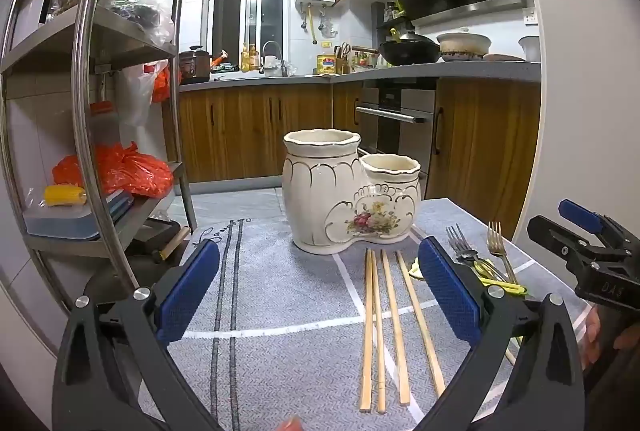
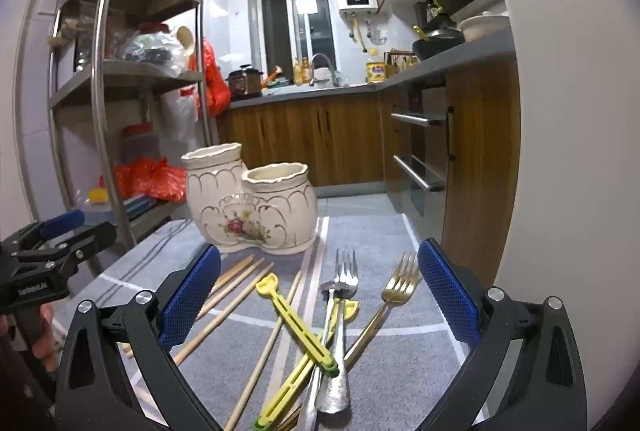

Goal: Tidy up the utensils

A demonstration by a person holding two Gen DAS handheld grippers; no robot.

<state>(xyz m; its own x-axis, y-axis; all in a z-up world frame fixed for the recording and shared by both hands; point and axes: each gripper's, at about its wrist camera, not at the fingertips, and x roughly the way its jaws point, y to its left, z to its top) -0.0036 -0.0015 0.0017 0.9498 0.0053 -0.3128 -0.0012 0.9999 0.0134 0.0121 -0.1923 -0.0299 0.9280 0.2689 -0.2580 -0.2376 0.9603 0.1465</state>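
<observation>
the silver forks [image 2: 338,335] and chopsticks [image 2: 256,363] run past the bottom edge.

Chopsticks [image 1: 384,327] before holder [image 1: 344,199], forks [image 2: 360,295] right

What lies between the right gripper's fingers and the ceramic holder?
Right wrist view: silver forks, a gold fork, a yellow clip and chopsticks lie before the holder.

1. The ceramic holder [image 1: 348,191] is cream with gold scalloped lines and a red and yellow flower spray.
2. The cloth [image 1: 280,295] is grey herringbone with white and dark stripes.
3. The chopsticks [image 1: 384,315] are pale wood.
4. One fork [image 2: 396,291] is gold, the forks [image 2: 340,295] beside it silver.
5. The clips [image 2: 296,323] are yellow-green.
6. Each tool's pads [image 2: 192,299] are blue on black.
</observation>
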